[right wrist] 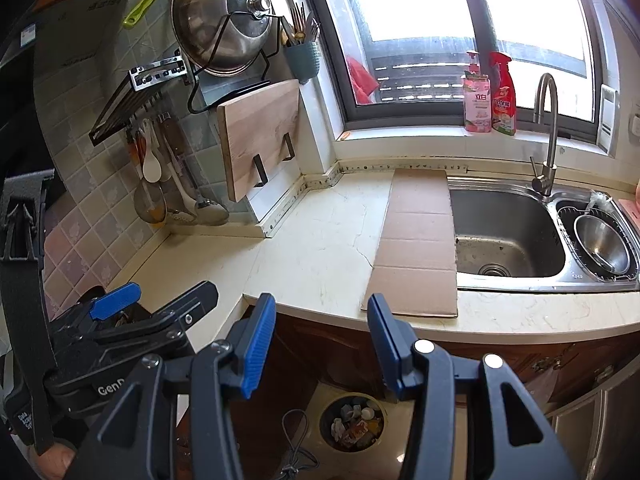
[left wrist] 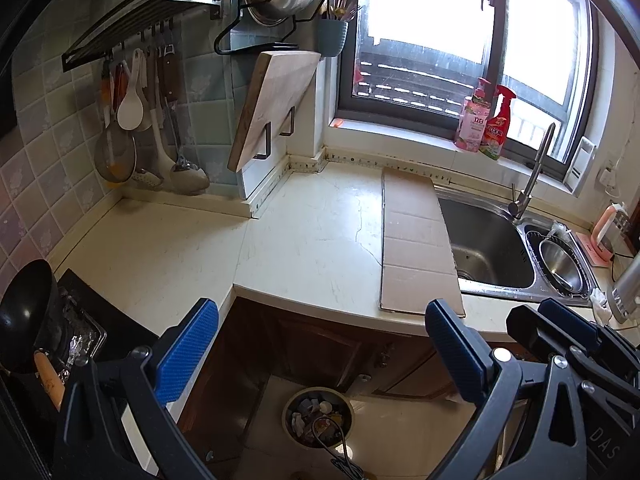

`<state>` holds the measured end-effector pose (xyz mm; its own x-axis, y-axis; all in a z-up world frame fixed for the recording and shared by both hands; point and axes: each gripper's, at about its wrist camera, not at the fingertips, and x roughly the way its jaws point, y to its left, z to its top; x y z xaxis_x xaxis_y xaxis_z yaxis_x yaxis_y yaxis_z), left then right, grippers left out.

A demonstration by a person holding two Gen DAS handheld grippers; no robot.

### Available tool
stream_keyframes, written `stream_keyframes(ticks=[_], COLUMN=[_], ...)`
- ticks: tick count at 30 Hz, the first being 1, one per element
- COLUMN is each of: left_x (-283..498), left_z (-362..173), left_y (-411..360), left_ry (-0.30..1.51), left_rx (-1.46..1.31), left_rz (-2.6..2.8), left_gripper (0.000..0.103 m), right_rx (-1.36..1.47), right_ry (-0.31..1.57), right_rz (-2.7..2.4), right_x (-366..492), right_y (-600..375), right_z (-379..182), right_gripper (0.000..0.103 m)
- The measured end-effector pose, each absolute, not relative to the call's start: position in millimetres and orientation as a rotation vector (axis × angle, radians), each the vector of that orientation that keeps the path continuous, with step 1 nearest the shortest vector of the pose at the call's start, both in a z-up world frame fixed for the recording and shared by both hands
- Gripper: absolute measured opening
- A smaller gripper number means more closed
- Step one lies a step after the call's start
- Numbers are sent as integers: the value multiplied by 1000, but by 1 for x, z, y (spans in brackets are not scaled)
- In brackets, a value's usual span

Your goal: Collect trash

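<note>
Left gripper and right gripper both hover off the front edge of the bench, blue fingers spread apart and holding nothing. Trash bin stands on the floor below the bench edge, in front of the brown cabinet, filled with mixed scraps; a dark cord lies just beside it. On the bench a flat cardboard sheet lies against the left rim of the sink.
</note>
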<state>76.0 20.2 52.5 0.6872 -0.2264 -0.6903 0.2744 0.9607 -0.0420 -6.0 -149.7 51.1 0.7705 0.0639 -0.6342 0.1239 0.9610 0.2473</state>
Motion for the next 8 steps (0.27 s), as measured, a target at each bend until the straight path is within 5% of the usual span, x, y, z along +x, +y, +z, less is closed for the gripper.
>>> stream_keyframes(ticks=[8], left_x=[92], left_z=[52], left_y=[32], left_ry=[758], left_rx=[72], left_rz=[-312], left_gripper=[102], right_rx=[293], right_ry=[685], right_rz=[-56], right_x=[3], right_y=[-140], right_z=[50], right_gripper=[48])
